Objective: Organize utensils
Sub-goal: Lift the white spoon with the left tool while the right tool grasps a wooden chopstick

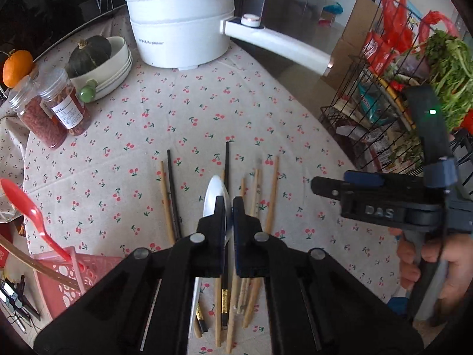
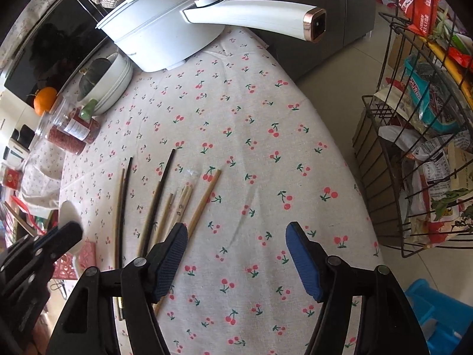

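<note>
- Left gripper (image 1: 229, 207): jaws together, clamped on the thin handle of a white spoon (image 1: 215, 195), bowl poking out ahead of the tips.
- Spoon's long axis running straight along the fingers, away from the camera; held above the cloth, judging by the right-wrist view, where the bowl shows pale over the table's left edge.
- Pink basket (image 1: 74, 275) down and to the left of the left gripper, near the table's edge, already holding a red spoon (image 1: 26, 207) and a wooden stick; likely the drop spot, so the coming move probably a swing left with the handle tipped downward.
- Left hand plainly the nearer to the basket; right well apart from it.
- Right gripper (image 2: 236, 254): jaws apart, nothing between the blue pads, hovering over bare cloth just right of the chopsticks (image 2: 177, 207).
- Chopsticks, pale and black, lying loosely fanned on the cloth, long axes roughly parallel and pointing away from both cameras; nearest pale one just beside the right gripper's left finger (image 2: 171, 254).
- Surface: tablecloth (image 2: 251, 124) with cherry print, soft and a little creased.
- Further back: white pot (image 1: 183, 26) with long handle, bowls with a squash, two jars, an orange.
- Right of the table: wire rack (image 2: 414, 148) stuffed with packets and greens; pale tiled floor.
</note>
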A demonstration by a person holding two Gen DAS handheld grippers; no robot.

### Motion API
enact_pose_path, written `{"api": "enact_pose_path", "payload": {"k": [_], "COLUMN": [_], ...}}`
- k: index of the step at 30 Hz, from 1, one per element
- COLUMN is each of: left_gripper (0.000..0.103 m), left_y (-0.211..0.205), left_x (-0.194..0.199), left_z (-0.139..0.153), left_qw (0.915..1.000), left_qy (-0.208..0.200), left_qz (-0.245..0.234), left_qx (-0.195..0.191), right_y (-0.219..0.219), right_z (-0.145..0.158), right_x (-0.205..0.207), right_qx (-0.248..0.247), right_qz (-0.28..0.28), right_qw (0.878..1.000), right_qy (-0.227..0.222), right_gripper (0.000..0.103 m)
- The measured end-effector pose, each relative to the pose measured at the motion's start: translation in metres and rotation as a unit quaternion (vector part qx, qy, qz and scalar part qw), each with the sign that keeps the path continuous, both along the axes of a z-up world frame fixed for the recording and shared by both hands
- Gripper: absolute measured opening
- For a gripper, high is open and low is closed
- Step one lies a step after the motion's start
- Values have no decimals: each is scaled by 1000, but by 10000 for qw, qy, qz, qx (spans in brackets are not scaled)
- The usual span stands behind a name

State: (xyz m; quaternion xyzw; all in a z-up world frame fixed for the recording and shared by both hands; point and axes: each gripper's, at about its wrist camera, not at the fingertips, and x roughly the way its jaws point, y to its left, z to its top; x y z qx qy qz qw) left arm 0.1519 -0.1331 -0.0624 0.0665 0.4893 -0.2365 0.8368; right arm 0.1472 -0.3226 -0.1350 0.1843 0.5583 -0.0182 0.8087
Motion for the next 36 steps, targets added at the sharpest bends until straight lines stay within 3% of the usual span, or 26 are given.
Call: {"api": "enact_pose_path", "payload": {"k": [4, 9, 14, 18, 23, 24, 26, 31, 36], "left_gripper": [6, 6, 6, 6, 6, 6, 6, 6, 6], "left_y": [21, 46, 57, 62, 64, 64, 64, 69, 79], "left_x": [-30, -42, -47, -49, -54, -55, -58, -61, -57], "left_z": [19, 21, 20, 17, 13, 13, 14, 16, 21], "left_qw": [9983, 9957, 9953, 9953, 9955, 9955, 9956, 9950, 9933], "left_qy": [-388, -472, -408, -394, -345, -350, -366, -391, -429], "left_qz": [-57, 112, 121, 150, 194, 188, 168, 238, 381], "left_qx": [-432, -786, -874, -866, -860, -858, -846, -885, -1004], "right_y": [14, 31, 41, 53, 59, 60, 61, 38, 30], "right_z": [-10, -23, -37, -37, -36, -41, -40, -44, -44], "right_x": [11, 25, 33, 34, 32, 31, 27, 21, 25], "right_qx": [85, 48, -433, -707, -498, -562, -636, 38, -23], "right_qz": [71, 129, 164, 314, 476, 555, 632, 423, 273], "right_qw": [9999, 9995, 9975, 9958, 9965, 9947, 9945, 9977, 9985], "right_qy": [111, 285, 532, 482, 473, 653, 539, 530, 483], "right_gripper": [55, 46, 44, 41, 9, 8, 6, 11, 20]}}
